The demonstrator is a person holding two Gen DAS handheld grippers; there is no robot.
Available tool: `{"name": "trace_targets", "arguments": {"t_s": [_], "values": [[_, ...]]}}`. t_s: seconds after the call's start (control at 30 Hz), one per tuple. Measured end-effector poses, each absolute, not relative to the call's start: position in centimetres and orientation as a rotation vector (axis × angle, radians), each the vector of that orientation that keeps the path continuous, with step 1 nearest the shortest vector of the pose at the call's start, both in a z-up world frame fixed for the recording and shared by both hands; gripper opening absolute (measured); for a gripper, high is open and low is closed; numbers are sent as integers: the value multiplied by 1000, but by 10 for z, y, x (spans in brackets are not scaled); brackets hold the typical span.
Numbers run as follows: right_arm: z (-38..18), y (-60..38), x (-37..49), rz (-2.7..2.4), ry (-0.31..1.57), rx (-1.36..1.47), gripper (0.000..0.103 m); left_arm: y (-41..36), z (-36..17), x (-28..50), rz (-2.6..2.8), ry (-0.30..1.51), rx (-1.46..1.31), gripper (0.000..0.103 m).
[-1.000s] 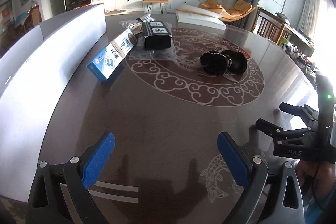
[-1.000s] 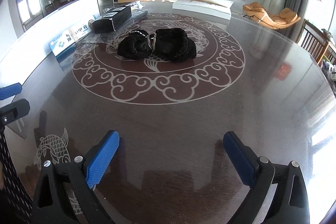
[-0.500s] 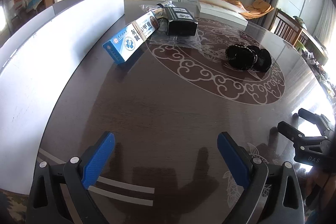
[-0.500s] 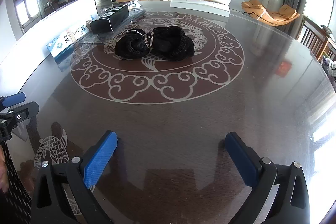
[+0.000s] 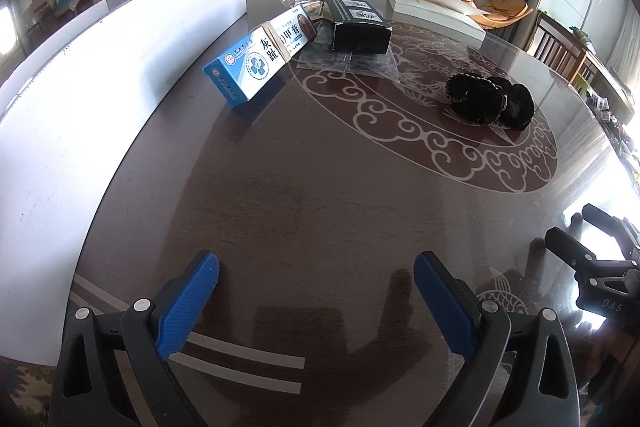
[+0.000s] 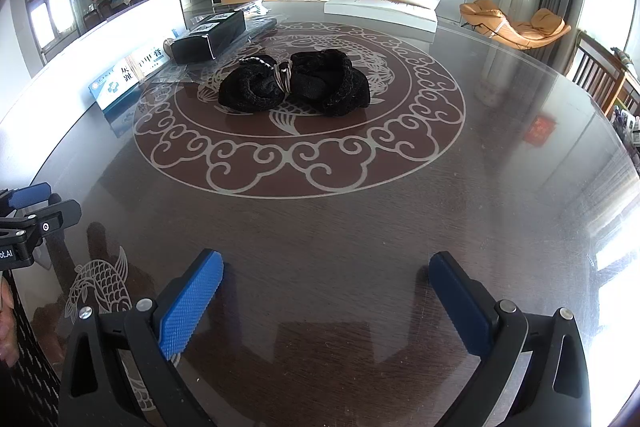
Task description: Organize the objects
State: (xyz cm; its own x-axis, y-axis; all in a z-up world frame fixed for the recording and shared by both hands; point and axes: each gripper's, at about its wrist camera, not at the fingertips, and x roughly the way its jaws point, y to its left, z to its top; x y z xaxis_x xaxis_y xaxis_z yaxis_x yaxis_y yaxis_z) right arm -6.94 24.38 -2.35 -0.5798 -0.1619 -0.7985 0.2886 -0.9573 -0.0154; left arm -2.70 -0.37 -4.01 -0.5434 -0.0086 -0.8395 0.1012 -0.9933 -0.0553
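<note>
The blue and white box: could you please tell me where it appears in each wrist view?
Left wrist: blue and white box sits upper left of centre, beside the white panel.
Right wrist: the same box lies at the left edge, far side.
Shared landmark: the black box just behind it.

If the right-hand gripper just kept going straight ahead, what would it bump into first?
Probably the black fuzzy bundle. The right gripper is open, with only bare table before it, though depth is hard to judge.
</note>
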Motion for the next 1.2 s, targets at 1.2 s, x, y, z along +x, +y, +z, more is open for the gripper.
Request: {"name": "trace_targets", "arguments": {"t_s": [1.2], "values": [[-23, 244, -70, -2577, 209, 1281, 103, -1, -44, -30, -2663, 79, 1465, 103]]}}
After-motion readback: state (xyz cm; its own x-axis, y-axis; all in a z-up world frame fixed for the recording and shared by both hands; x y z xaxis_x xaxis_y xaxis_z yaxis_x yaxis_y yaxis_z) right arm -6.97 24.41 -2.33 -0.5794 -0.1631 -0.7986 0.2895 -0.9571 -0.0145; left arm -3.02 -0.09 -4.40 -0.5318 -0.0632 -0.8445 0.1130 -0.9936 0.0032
